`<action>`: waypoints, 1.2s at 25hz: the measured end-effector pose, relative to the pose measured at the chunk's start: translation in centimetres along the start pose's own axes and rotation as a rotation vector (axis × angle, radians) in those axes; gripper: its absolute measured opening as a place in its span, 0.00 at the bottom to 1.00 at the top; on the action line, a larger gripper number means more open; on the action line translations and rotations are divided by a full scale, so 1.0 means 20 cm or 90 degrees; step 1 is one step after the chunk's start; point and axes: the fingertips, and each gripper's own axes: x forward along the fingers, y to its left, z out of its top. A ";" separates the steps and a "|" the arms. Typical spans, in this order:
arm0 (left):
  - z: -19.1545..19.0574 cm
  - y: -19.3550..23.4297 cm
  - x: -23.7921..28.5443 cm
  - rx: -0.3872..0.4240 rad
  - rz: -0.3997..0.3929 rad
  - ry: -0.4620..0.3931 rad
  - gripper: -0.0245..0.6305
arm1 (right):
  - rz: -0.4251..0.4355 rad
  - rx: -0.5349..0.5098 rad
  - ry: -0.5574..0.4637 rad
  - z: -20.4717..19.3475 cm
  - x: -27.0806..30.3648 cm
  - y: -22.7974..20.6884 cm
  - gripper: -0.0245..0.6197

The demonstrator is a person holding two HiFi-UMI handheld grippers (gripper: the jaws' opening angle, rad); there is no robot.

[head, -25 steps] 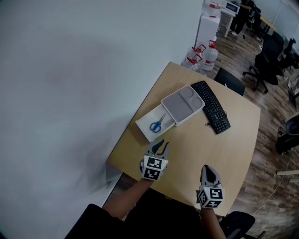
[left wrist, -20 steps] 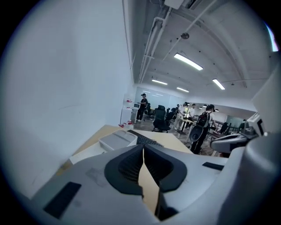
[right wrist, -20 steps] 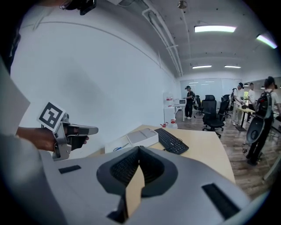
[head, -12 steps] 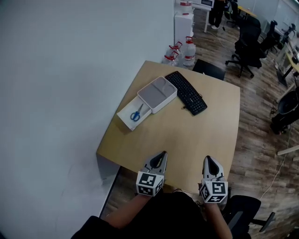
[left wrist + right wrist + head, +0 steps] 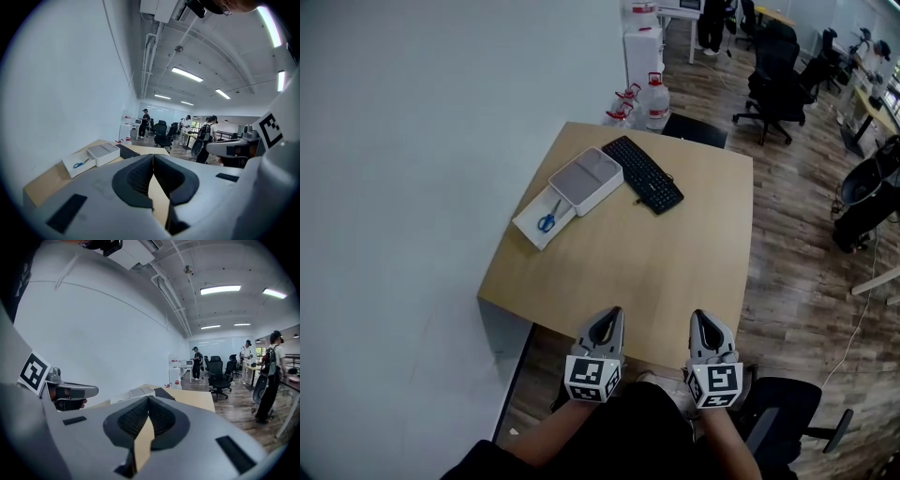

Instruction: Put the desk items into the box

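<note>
A white box lies at the far left of the wooden desk, with blue-handled scissors inside it. Its grey lid rests partly over the box's far end. The left gripper view shows the same box and scissors far off. My left gripper and right gripper hang side by side at the desk's near edge, far from the box. Both are shut with nothing between the jaws.
A black keyboard lies beside the lid. Water jugs stand behind the desk next to the white wall. Office chairs and people stand further back on the wooden floor. A chair is by my right side.
Both grippers have drawn back from near the box to the desk's near edge. The left gripper's jaws have closed. The view has pulled away, so the desk appears smaller.
</note>
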 end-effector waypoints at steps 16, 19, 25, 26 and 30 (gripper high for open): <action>0.07 -0.06 -0.17 0.026 -0.019 -0.035 0.06 | -0.058 -0.009 -0.026 -0.03 -0.25 0.02 0.13; 0.06 -0.07 -0.18 0.023 -0.017 -0.045 0.06 | -0.050 -0.019 -0.030 -0.03 -0.25 0.04 0.13; 0.02 -0.07 -0.20 0.020 -0.011 -0.047 0.06 | -0.049 -0.034 -0.027 -0.05 -0.26 0.03 0.13; 0.01 -0.07 -0.20 0.019 -0.010 -0.046 0.06 | -0.049 -0.034 -0.026 -0.05 -0.26 0.03 0.13; 0.02 -0.08 -0.22 0.019 -0.009 -0.047 0.06 | -0.048 -0.037 -0.027 -0.05 -0.28 0.02 0.13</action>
